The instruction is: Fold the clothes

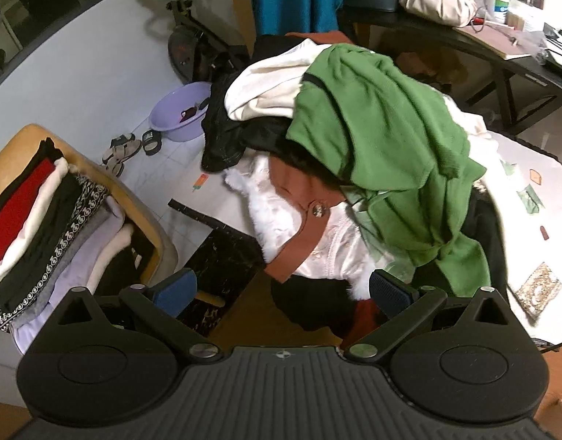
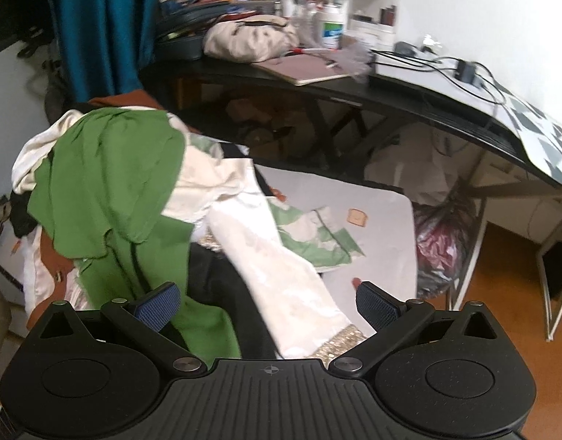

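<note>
Black garment (image 1: 222, 135) mostly buried underneath.

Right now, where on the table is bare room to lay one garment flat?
The far right part of the white table is bare, bordered by the white garment and the table edge. Left is crowded: the green garment tops the pile.

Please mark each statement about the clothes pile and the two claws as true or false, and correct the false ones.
1. The left claw is shut on the green garment. False: it is open and holds nothing.
2. The green garment lies on top of the pile. True.
3. Folded clothes sit stacked at the left. True.
4. The right claw grips the white garment. False: it is open above it.
5. The basin on the floor is red. False: it is purple.
</note>
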Motion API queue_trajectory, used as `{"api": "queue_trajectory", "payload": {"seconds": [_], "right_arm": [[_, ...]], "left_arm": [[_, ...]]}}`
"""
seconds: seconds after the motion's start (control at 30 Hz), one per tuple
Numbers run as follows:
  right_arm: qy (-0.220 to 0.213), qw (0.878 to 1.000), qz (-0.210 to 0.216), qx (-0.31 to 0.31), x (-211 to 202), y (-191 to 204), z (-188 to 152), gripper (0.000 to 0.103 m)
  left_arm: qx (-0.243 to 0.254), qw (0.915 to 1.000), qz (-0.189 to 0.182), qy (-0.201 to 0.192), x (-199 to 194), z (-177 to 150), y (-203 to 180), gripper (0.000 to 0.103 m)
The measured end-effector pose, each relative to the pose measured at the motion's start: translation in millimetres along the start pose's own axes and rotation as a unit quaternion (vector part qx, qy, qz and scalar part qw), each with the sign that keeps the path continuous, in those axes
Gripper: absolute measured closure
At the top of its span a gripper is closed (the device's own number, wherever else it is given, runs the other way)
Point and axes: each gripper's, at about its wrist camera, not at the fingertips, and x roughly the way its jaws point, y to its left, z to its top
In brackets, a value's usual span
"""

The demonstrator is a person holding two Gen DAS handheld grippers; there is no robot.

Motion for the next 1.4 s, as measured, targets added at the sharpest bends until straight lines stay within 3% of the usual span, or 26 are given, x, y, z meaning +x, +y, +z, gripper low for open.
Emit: {"api": "queue_trajectory", "payload": {"seconds": [0.27,0.5,0.67,0.9,1.1,1.33,1.4], "right_arm": [[0.018,1.0,0.012,-0.013,23,56,7,0.009],[0.009,0.999,-0.006,-0.031,48,100,3,0.009],[0.002,0.999,-0.021,-0.044,66,132,0,0.01],[-0.012,0.997,-0.043,-0.068,92,176,-7,0.01],[-0.06,0.983,-0.068,-0.16,113,221,-35,0.013],[-0.103,0.96,-0.049,-0.254,128,270,-48,0.014],[-0.107,0.956,-0.053,-0.269,133,276,-47,0.019]], "left_arm": [[0.007,0.9996,-0.026,-0.004,50,22,41,0.001],[0.002,0.998,-0.062,-0.013,104,59,76,0.001],[0.032,0.9955,-0.088,-0.016,142,82,80,0.001],[0.047,0.992,-0.117,0.009,179,98,83,0.001],[0.077,0.9897,-0.12,0.012,192,104,88,0.001],[0.068,0.9905,-0.117,0.025,203,107,106,0.001],[0.065,0.9908,-0.115,0.027,205,108,110,0.001]]}}
